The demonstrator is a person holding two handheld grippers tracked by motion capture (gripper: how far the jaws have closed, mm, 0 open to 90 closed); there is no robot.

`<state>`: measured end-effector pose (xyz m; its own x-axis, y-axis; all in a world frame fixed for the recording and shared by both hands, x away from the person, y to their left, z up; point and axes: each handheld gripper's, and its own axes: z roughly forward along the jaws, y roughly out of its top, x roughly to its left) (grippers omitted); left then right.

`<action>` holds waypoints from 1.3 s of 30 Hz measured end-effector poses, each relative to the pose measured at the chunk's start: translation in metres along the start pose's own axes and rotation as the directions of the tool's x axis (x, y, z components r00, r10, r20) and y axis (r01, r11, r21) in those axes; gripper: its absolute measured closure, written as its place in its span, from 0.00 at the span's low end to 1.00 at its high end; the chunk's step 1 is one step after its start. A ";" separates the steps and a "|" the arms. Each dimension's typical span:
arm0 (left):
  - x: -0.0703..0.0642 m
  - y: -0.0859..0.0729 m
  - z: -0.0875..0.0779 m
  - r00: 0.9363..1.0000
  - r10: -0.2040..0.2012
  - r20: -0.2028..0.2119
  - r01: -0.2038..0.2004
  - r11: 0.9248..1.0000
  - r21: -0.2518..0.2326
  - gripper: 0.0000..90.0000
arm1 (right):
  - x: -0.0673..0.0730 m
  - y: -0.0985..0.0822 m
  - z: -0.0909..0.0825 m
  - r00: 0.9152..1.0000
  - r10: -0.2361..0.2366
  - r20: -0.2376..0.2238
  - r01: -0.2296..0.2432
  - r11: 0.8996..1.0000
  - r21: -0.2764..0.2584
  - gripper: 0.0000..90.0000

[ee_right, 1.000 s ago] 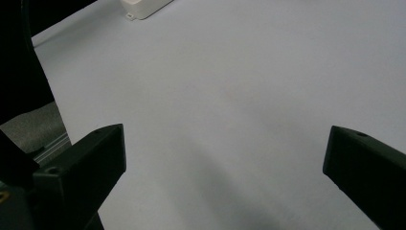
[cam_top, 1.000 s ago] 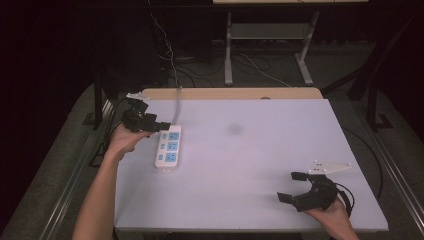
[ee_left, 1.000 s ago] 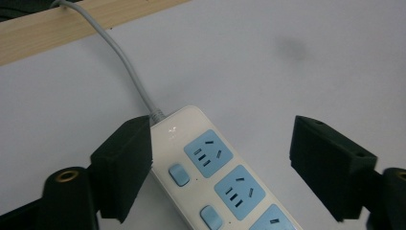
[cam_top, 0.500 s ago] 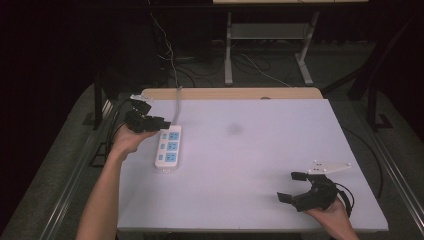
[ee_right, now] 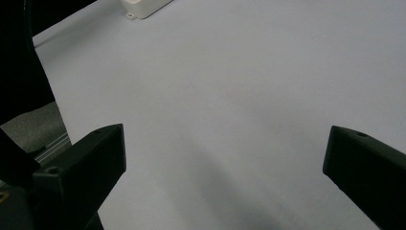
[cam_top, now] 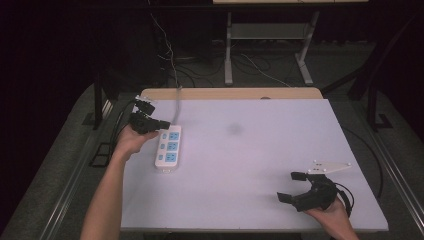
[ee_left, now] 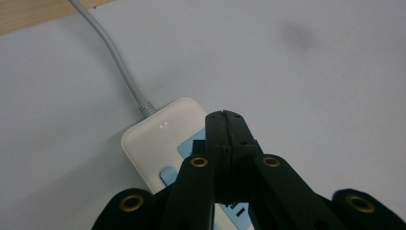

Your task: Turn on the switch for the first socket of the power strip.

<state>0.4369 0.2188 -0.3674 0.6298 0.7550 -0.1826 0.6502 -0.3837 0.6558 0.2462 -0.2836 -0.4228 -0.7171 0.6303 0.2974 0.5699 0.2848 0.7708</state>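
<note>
The left claw (cam_top: 162, 123) has just been closing and now stands clenched, jaws pressed flat together with nothing between them, its tips poised over the cord end of the white power strip (cam_top: 168, 147); in the earlier picture those jaws stood apart over the same spot. The strip lies flat near the left edge of the white counter (cam_top: 260, 165), blue socket faces up, its grey cord (cam_top: 177, 107) trailing off the far edge. In the left gripper view, the closed tips (ee_left: 229, 120) sit just above the strip's blue panel (ee_left: 191, 148), near what may be its switch. The right claw (cam_top: 292, 186) rests released, jaws wide, well apart at the counter's near right corner. The strip looks rigid, light and smooth-shelled, likely to slide if nudged; its long sides offer the surest hold, the stiff cord tugging back.
</note>
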 end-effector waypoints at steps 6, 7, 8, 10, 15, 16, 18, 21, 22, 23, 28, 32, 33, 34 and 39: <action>0.002 0.000 0.006 1.000 -0.001 -0.008 0.001 1.000 0.010 0.99 | 0.000 0.000 0.000 1.000 0.000 -0.001 0.000 1.000 -0.001 0.01; 0.002 0.000 0.007 1.000 -0.005 -0.009 0.005 1.000 0.009 0.99 | 0.000 0.000 0.000 1.000 0.000 -0.001 0.000 1.000 -0.001 0.01; 0.003 -0.001 0.008 1.000 -0.002 -0.011 0.003 1.000 0.014 0.99 | 0.000 0.000 0.000 1.000 -0.001 -0.001 0.001 1.000 0.000 0.01; 0.004 -0.001 0.010 1.000 -0.008 -0.015 0.008 1.000 0.015 0.99 | 0.000 0.000 0.000 1.000 -0.001 -0.001 0.001 1.000 0.000 0.01; 0.008 -0.004 0.013 0.999 -0.014 -0.029 0.015 0.999 0.030 0.99 | 0.000 0.000 -0.001 1.000 -0.001 -0.002 0.001 1.000 -0.001 0.01; 0.009 -0.005 0.014 0.999 -0.017 -0.031 0.018 0.999 0.032 0.99 | 0.000 0.000 -0.001 1.000 0.000 -0.001 0.000 1.000 -0.001 0.01; 0.011 -0.007 0.015 0.999 -0.025 -0.034 0.026 0.999 0.034 0.99 | 0.000 0.000 0.000 1.000 -0.001 -0.001 0.001 1.000 0.000 0.01; 0.014 -0.010 0.017 0.999 -0.035 -0.040 0.037 0.998 0.044 0.99 | 0.000 0.000 0.000 1.000 -0.002 -0.001 0.002 1.000 0.003 0.01; 0.015 -0.010 0.017 0.999 -0.036 -0.041 0.038 0.998 0.048 0.99 | 0.000 0.000 0.000 1.000 -0.002 -0.001 0.002 1.000 0.003 0.01; 0.016 -0.011 0.018 0.998 -0.036 -0.042 0.039 0.998 0.049 0.99 | 0.000 0.000 0.000 1.000 -0.002 -0.001 0.002 1.000 0.003 0.01; 0.020 -0.016 0.020 0.998 -0.050 -0.044 0.052 0.997 0.054 0.99 | 0.000 0.000 0.000 1.000 -0.001 0.000 0.001 1.000 0.003 0.01; 0.023 -0.020 0.022 0.997 -0.062 -0.045 0.064 0.996 0.058 0.99 | 0.000 0.000 0.000 1.000 -0.001 0.000 0.001 1.000 0.006 0.01; 0.024 -0.021 0.023 0.997 -0.063 -0.044 0.065 0.996 0.061 0.99 | 0.000 0.000 0.000 1.000 -0.001 0.000 0.001 1.000 0.006 0.01; 0.024 -0.022 0.024 0.997 -0.066 -0.042 0.068 0.996 0.061 0.99 | 0.000 0.000 0.000 1.000 -0.001 0.000 0.001 1.000 0.007 0.01; 0.026 -0.025 0.025 0.997 -0.074 -0.025 0.075 0.995 0.062 0.99 | 0.000 0.000 0.000 1.000 -0.002 0.001 0.002 1.000 0.008 0.01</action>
<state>0.4474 0.2347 -0.4068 0.5692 0.7943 -0.2122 0.7209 -0.3581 0.5933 0.2463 -0.2838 -0.4235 -0.7177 0.6307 0.2953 0.5720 0.2921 0.7665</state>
